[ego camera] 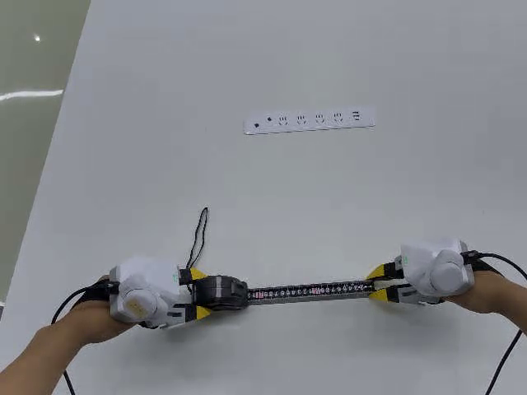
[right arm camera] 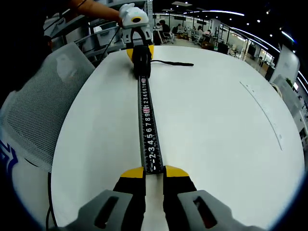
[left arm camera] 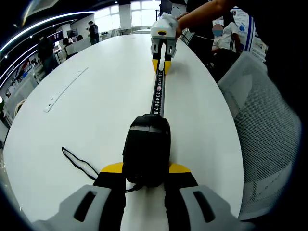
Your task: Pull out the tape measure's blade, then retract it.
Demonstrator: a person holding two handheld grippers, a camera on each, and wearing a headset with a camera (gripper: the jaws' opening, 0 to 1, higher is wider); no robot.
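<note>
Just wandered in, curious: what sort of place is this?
Probably an open-plan office or lab: a big white table with a power strip, a mesh chair beside it, desks under ceiling strip lights behind.

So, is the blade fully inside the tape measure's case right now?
No, the blade is stretched out from the case in the left gripper to the right gripper pinching its tip.

The right tool (right arm camera: 154, 174) pinches the blade (right arm camera: 146, 127) — stretched to the case (right arm camera: 141, 66) in the left tool (right arm camera: 139, 51).
</note>
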